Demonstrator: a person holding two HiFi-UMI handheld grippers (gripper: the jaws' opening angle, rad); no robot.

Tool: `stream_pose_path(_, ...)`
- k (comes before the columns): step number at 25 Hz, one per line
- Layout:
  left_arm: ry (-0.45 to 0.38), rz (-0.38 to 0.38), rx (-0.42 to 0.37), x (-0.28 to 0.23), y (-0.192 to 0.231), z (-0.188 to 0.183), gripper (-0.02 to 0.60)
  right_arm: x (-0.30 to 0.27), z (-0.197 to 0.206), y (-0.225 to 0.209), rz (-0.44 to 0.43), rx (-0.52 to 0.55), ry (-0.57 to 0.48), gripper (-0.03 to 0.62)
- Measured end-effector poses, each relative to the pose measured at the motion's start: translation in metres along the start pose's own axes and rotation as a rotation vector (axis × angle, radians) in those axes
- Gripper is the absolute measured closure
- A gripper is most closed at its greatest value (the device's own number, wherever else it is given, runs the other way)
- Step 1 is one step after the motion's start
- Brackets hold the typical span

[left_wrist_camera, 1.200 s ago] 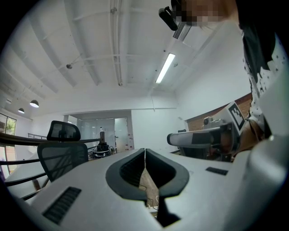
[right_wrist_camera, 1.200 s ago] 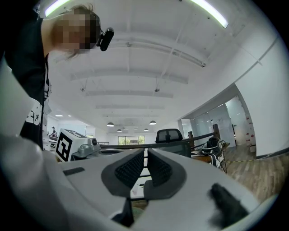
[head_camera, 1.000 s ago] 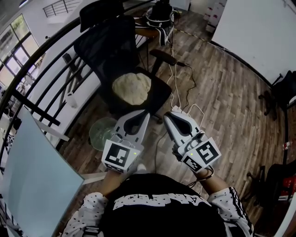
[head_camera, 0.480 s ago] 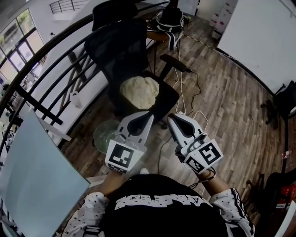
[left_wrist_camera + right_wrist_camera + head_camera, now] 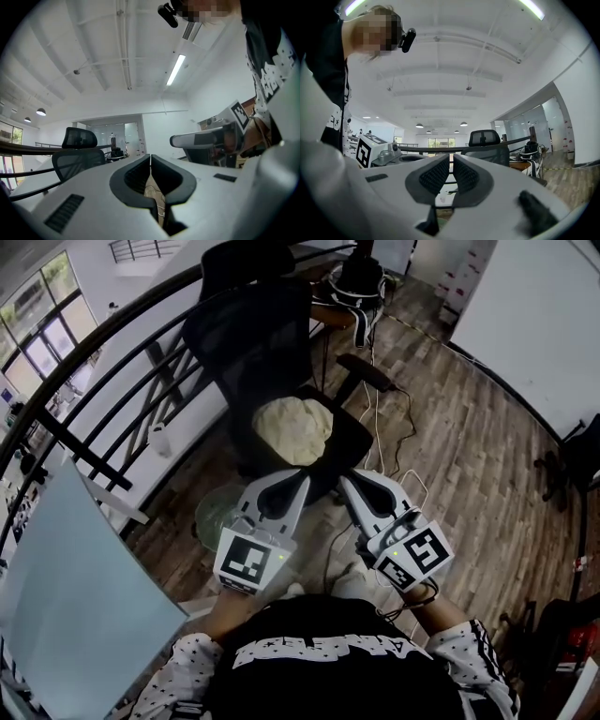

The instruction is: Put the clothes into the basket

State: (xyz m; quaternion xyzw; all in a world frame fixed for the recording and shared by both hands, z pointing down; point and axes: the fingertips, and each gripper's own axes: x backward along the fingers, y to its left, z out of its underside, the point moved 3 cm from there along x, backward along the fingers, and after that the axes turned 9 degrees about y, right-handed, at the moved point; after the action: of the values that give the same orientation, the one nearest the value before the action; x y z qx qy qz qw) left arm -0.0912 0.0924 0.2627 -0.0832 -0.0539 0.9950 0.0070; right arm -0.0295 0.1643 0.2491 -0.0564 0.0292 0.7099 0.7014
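Note:
A cream bundle of clothes lies on the seat of a black office chair. A pale green round basket stands on the wood floor to the chair's left, partly hidden by my left gripper. My left gripper and right gripper are held side by side and level, just short of the seat's front edge, pointing at the chair. Both are shut with nothing between the jaws. In the left gripper view the left gripper has its tips meeting. In the right gripper view the right gripper shows only a thin slit.
A black railing runs along the left behind the chair. A large pale panel sits at the near left. White cables trail over the floor to the right of the chair. A bag rests on a desk beyond, and dark chairs stand at the far right.
Both grippers have moved forward together toward the chair; the seat with the clothes now lies closer to their tips. Both stay shut.

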Motion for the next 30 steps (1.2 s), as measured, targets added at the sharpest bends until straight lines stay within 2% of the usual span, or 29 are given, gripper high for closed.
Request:
stream_pose_path(8, 0.008, -0.055, 0.01, -0.024, 0.009, -0.001, 0.566, -0.015, -0.002, -0.025, -0.075, 0.012, -0.01, 0.559)
stream_pose_path(20, 0.044, -0.186, 0.025, -0.077, 0.014, -0.012, 0.566, -0.033, -0.007, -0.09, -0.214, 0.004, -0.013, 0.559)
stream_pose_path(30, 0.054, -0.257, 0.028, -0.124, 0.02, -0.025, 0.566, -0.043, -0.012, -0.144, -0.282, 0.002, -0.03, 0.559)
